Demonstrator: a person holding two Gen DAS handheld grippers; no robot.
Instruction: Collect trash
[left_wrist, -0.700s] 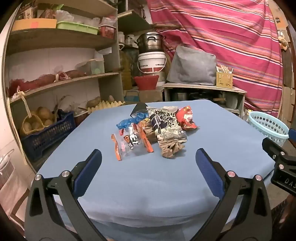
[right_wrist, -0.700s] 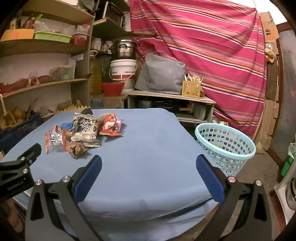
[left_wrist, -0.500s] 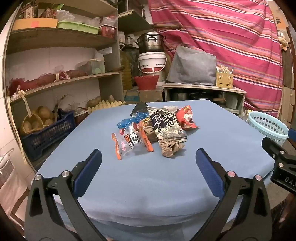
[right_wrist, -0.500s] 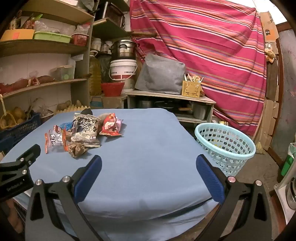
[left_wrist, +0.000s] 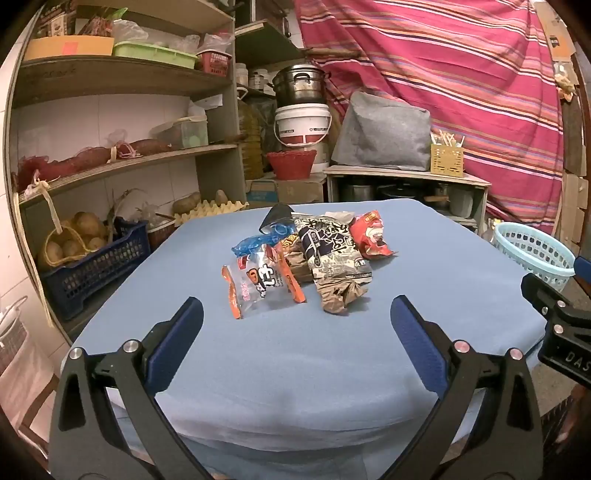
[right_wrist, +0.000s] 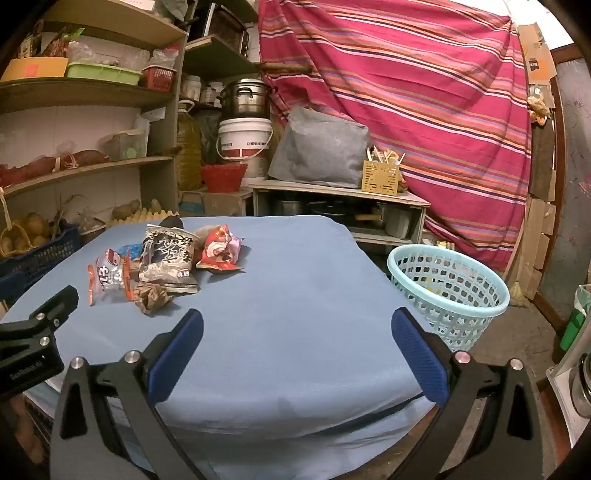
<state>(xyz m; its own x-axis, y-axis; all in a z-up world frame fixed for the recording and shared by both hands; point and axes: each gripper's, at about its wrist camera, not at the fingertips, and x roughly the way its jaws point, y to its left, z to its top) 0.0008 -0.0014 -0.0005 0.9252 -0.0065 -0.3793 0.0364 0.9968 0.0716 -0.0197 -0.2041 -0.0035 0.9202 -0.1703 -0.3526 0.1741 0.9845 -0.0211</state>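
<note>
A heap of snack wrappers lies on the blue table (left_wrist: 295, 354): a clear orange-edged packet (left_wrist: 258, 286) nearest me, a black-and-white bag (left_wrist: 332, 251) with a crumpled brown end, a red wrapper (left_wrist: 369, 236) and a blue wrapper (left_wrist: 255, 243) behind. My left gripper (left_wrist: 295, 332) hovers open over the near table edge, short of the heap, nothing between its fingers. My right gripper (right_wrist: 295, 343) is open too, right of the heap (right_wrist: 166, 258), empty. A light blue laundry-style basket (right_wrist: 448, 284) stands on the floor beside the table's right side.
Shelves with potatoes, a dark blue crate (left_wrist: 92, 266) and boxes line the left. Behind the table stand a low cabinet (left_wrist: 406, 184), a white bucket (left_wrist: 303, 125) and a striped red cloth. The other gripper's body shows at each view's edge (left_wrist: 557, 332).
Both views are almost unchanged; the left gripper has crept slightly nearer the wrappers. Both grippers stay wide open and empty.
</note>
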